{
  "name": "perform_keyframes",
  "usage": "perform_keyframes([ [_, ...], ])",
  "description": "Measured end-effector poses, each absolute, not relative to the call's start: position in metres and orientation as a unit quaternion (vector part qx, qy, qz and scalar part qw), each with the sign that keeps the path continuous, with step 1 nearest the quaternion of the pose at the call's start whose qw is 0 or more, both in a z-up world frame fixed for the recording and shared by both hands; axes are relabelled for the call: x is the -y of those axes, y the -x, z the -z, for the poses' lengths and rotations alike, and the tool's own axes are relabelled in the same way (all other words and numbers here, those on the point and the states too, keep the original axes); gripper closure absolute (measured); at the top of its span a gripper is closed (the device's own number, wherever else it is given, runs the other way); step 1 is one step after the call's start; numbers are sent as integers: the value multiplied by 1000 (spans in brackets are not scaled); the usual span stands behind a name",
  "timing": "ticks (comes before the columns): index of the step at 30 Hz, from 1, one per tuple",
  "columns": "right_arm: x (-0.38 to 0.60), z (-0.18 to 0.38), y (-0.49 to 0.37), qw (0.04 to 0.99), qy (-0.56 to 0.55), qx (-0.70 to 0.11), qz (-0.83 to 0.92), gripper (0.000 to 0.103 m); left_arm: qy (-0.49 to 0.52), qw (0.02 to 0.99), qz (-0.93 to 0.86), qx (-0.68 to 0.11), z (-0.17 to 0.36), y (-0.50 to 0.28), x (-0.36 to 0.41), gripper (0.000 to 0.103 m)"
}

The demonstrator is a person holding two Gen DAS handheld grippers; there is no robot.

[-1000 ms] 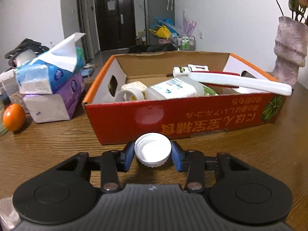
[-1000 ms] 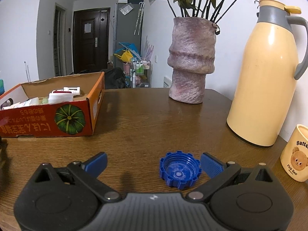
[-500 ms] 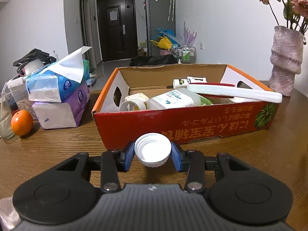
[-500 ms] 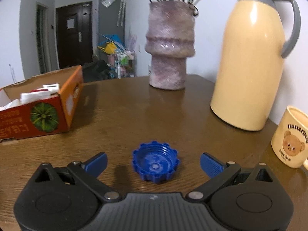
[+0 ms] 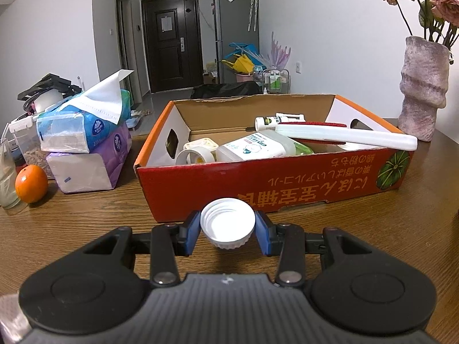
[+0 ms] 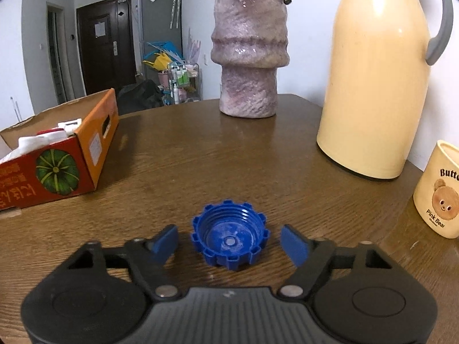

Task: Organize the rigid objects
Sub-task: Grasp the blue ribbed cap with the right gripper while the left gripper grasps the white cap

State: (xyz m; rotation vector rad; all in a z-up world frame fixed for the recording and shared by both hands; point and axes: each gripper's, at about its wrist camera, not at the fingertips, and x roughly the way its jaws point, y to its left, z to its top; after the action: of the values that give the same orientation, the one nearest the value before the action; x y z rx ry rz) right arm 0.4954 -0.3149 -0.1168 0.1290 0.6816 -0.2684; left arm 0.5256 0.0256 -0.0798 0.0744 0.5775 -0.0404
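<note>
Compared with a second earlier, the left gripper (image 5: 228,233) had been raised and drawn back from the cardboard box (image 5: 258,180), so that more of the box's inside was seen; the white cap (image 5: 228,223) was clamped between its blue pads throughout. The right gripper (image 6: 229,242) had been brought forward and to the right until the blue cap (image 6: 230,238), formerly close to the right pad, lay centred between the two pads. The pads had also been drawn closer together, yet a gap was left on each side of the cap, which rested open side up on the wooden table (image 6: 229,157).

Two caps were counted, one white and one blue. One box was seen ahead of the left gripper and to the front left of the right one. In it were counted one roll of tape (image 5: 195,156), one clear bottle (image 5: 258,146), one small tube (image 5: 268,121) and one long white bar (image 5: 344,136). Ahead of the right gripper one vase (image 6: 249,48) was seen, and to its right front one cream thermos (image 6: 375,80) and one mug (image 6: 439,189). To the left front of the left gripper two tissue packs (image 5: 83,143) and one orange (image 5: 31,183) were counted.
</note>
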Motion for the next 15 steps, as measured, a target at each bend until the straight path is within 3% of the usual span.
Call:
perform_keyframes([
  [2,313,116,-494,934,-61,-328,125,51,-37,958,20,-285,80,-526,-25,61],
  [15,287,108,-484,948,-26,-310,64,51,-49,959,19,-279,79,-521,-20,61],
])
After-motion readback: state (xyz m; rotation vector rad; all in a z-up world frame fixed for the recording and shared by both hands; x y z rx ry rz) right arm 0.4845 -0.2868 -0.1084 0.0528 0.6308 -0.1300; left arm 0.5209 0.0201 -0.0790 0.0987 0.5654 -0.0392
